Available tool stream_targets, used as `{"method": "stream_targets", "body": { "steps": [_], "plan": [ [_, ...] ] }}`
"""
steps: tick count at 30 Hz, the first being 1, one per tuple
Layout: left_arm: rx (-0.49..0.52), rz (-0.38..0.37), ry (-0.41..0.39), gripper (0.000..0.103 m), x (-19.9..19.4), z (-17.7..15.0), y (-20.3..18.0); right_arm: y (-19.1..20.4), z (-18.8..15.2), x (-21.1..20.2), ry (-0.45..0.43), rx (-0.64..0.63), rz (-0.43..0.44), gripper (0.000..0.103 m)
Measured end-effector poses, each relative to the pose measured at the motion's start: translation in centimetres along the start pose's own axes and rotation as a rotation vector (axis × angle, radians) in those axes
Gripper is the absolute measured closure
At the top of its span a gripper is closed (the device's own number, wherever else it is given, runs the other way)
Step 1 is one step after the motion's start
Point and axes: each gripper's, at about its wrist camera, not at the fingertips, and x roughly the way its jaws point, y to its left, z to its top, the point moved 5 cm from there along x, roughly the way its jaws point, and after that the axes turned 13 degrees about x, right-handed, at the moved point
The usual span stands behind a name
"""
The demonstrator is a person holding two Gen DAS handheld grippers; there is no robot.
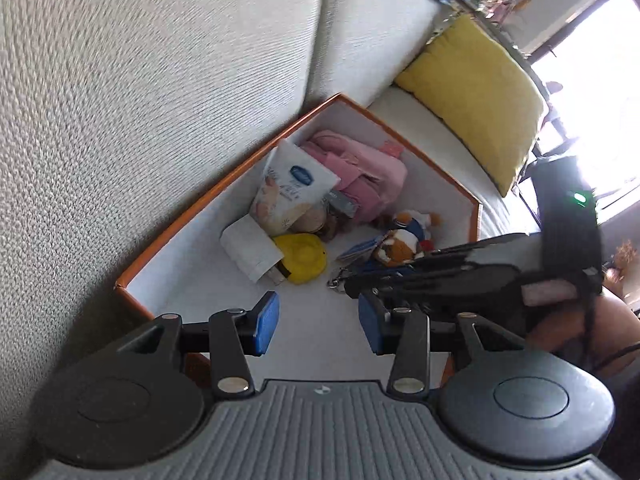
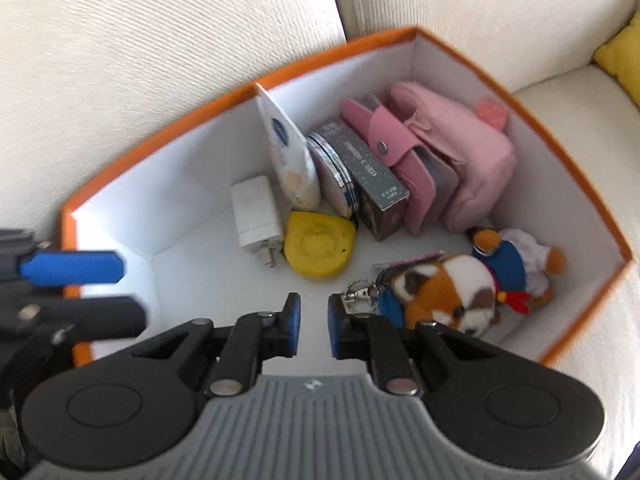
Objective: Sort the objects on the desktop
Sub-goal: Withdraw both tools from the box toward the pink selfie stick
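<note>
An orange box with white inner walls sits on a pale sofa, also in the left wrist view. Inside lie a white charger, a yellow round toy, a white tube, a grey box, pink pouches, and plush keychains. My right gripper is open with a narrow gap, empty, low over the box floor beside the keychain clasp. My left gripper is open and empty over the box's near edge; it also shows in the right wrist view.
A yellow cushion lies on the sofa seat to the right of the box. Sofa back cushions rise behind the box. A bright window is at far right. The right gripper's body reaches across in front of the left one.
</note>
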Motion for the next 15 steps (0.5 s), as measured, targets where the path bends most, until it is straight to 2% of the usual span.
{"method": "stream_targets", "body": {
  "steps": [5, 6, 7, 9, 10, 12, 15],
  "plan": [
    [0.111, 0.022, -0.096, 0.053, -2.1, -0.6, -3.1, -0.4, -3.3, -4.6, -0.155, 0.013, 0.034, 0.084],
    [0.132, 0.026, -0.114, 0.053, -2.5, -0.7, -3.8, -1.6, -3.2, -5.4, -0.183, 0.02, 0.042, 0.078],
    [0.152, 0.027, -0.128, 0.053, -2.8, -0.9, -4.5, 0.5, -1.6, -5.5, -0.208, 0.027, 0.043, 0.078],
    [0.194, 0.025, -0.155, 0.053, -3.4, -1.1, -6.0, -0.5, -2.9, -6.8, -0.26, 0.037, 0.042, 0.078],
    [0.213, 0.023, -0.167, 0.053, -3.7, -1.3, -6.7, 0.4, -3.1, -7.0, -0.281, 0.04, 0.042, 0.078],
    [0.247, 0.013, -0.181, 0.053, -4.0, -1.6, -8.0, 0.6, -6.0, -9.0, -0.326, 0.052, 0.039, 0.078],
    [0.295, -0.01, -0.192, 0.053, -4.3, -2.3, -10.2, -0.6, -8.6, -9.9, -0.398, 0.096, 0.013, 0.078]
  ]
}}
